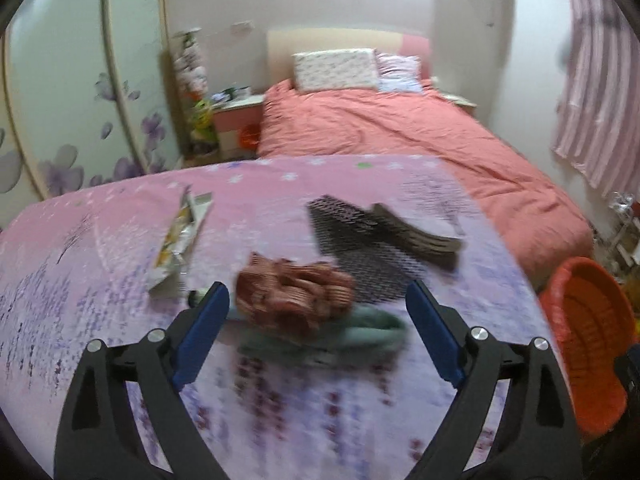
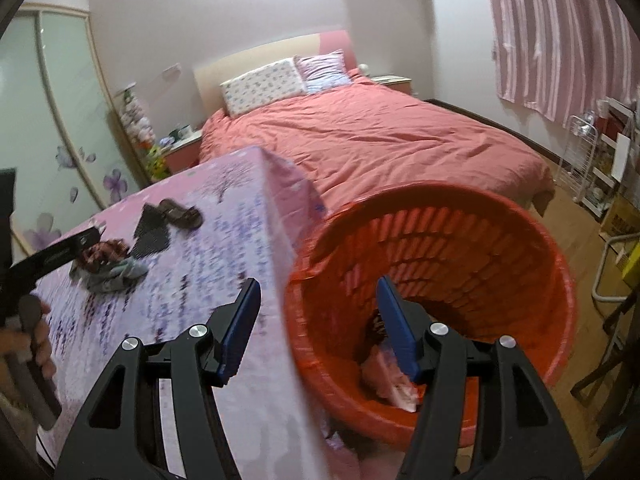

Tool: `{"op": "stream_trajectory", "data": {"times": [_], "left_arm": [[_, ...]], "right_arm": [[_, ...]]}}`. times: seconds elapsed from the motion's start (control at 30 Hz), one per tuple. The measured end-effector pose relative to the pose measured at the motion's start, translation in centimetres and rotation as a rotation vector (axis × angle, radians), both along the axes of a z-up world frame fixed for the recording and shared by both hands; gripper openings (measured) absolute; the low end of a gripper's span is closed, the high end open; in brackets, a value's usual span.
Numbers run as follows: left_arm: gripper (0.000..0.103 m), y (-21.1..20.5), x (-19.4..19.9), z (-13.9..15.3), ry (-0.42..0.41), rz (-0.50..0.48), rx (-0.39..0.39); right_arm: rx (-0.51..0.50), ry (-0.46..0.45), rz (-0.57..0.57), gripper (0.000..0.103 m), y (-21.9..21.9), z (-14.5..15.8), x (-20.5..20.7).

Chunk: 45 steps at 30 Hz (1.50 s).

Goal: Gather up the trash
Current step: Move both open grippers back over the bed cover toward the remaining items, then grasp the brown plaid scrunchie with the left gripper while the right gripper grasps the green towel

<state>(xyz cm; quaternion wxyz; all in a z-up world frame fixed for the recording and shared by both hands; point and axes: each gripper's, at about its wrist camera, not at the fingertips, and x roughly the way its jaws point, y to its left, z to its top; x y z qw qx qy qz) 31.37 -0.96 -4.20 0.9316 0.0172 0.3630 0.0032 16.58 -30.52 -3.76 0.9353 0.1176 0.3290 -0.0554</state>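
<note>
In the left wrist view, the left gripper (image 1: pixel 318 320) is hanging over a table with a pink and purple flower cloth (image 1: pixel 100 240). Its blue jaws are standing wide apart and are holding nothing. Just past the tips, a crumpled red-brown wrapper (image 1: pixel 294 294) is lying on a green-grey cloth (image 1: pixel 360 330). Farther off, a black mesh piece (image 1: pixel 356 248) is lying with a brown sandal (image 1: pixel 416 236) on top of it. To the far left, a torn yellow and white packet (image 1: pixel 180 236) is lying flat. An orange basket (image 1: pixel 588 340) is sitting low at the right, beside the table.

In the right wrist view, the right gripper (image 2: pixel 318 328) is pointing at the near rim of the orange basket (image 2: pixel 460 240). Its jaws are apart and empty. Some pink trash (image 2: pixel 390 380) is lying at the bottom of the basket. The table (image 2: pixel 248 240) is on the left, with the wrapper (image 2: pixel 105 254), cloth (image 2: pixel 118 274), mesh (image 2: pixel 150 230) and sandal (image 2: pixel 180 212) on it. A hand (image 2: pixel 38 340) is holding a grey handle at the far left edge.
</note>
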Motion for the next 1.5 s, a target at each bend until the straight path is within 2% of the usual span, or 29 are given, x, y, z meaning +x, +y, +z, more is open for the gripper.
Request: {"op": "stream_trajectory", "data": {"times": [0.1,0.17,0.23,0.33,0.43,0.63,0.77,0.87,0.93,1.03,1.1,1.37,1.47,1.5], "left_arm": [[0.087,1.0,1.4,-1.1,0.03,0.029,0.02],[0.077,1.4,2.0,-1.9,0.052,0.026,0.022],[0.056,2.0,2.4,-2.3,0.065,0.007,-0.003],[0.039,2.5,2.0,-2.5,0.05,-0.013,-0.025],[0.032,3.0,0.8,-2.1,0.031,-0.028,-0.041],[0.031,7.9,-3.3,-1.2,-0.009,-0.009,-0.092],[0.032,11.5,-5.4,-2.0,0.013,0.037,-0.091],[0.036,14.0,-5.8,-3.3,0.051,0.077,-0.086],[0.045,15.1,-5.8,-3.8,0.071,0.09,-0.109],[0.056,15.6,-5.9,-4.0,0.065,0.081,-0.109],[0.058,15.8,-5.9,-4.2,0.069,0.073,-0.107],[0.058,16.6,-4.9,-5.1,0.127,0.073,-0.186],[0.058,16.7,-5.0,-5.1,0.125,0.073,-0.194],[0.058,16.8,-5.1,-5.1,0.126,0.073,-0.193]], "right_arm": [[-0.011,0.011,0.034,0.061,1.7,-0.2,0.4],[-0.018,0.016,0.05,0.061,2.5,-0.3,0.6],[-0.027,0.022,0.069,0.061,3.4,-0.3,0.8],[-0.038,0.029,0.09,0.061,4.7,-0.4,1.0],[-0.044,0.037,0.108,0.061,5.8,-0.6,1.2],[-0.053,0.052,0.155,0.061,8.4,-0.9,1.8],[-0.058,0.062,0.198,0.061,10.6,-1.1,2.4],[-0.057,0.069,0.23,0.061,12.3,-1.3,3.1],[-0.053,0.079,0.252,0.061,13.5,-1.4,3.8],[-0.054,0.09,0.284,0.061,15.1,-1.7,4.7],[-0.059,0.092,0.3,0.061,16.0,-1.8,5.4],[-0.053,0.095,0.31,0.057,18.5,-1.8,9.8],[-0.068,0.125,0.297,0.052,18.9,-2.3,11.6],[-0.069,0.14,0.298,0.047,19.0,-2.6,12.1]]}}
